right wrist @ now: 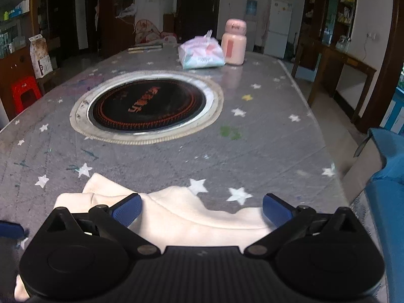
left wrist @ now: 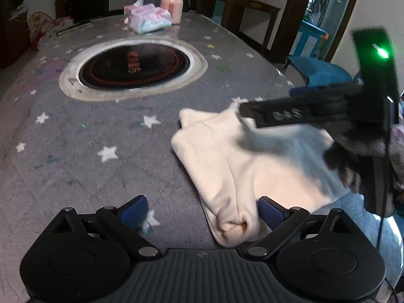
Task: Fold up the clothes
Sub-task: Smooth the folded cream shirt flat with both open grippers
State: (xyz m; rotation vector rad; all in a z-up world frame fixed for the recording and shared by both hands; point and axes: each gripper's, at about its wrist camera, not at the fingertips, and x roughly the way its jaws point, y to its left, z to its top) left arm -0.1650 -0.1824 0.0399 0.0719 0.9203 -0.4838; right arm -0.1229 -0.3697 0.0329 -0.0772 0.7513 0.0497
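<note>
Cream garment (left wrist: 242,166), already folded into a thick bundle, lying on the grey star-printed surface (left wrist: 88,136) at lower right of the left wrist view; long axis slanting from a rounded rolled end at lower centre up toward the right. In the right wrist view, same garment (right wrist: 176,214) along the bottom edge, far hem just past the fingertips.

Left hand-held gripper (left wrist: 202,212) spread wide, nothing held: rolled end sitting between the blue pads, close against the right pad (left wrist: 270,213) but not pinched, left pad (left wrist: 133,209) over bare surface. Right hand-held gripper (right wrist: 202,209) likewise wide and empty, hovering over the cloth, both pads apart from it as far as visible. Seen from the left view, right hand-held gripper (left wrist: 290,113) blurred above the garment's upper right part.

Probably a finishing fold or a tidy-up next; left one nearer the rolled end, right one nearer the far hem.

Further out: round black cooktop (left wrist: 133,67) set in the surface, tissue pack (left wrist: 149,20) and pink bottle (left wrist: 173,5) at the far end, blue bag (right wrist: 388,176) at right.
</note>
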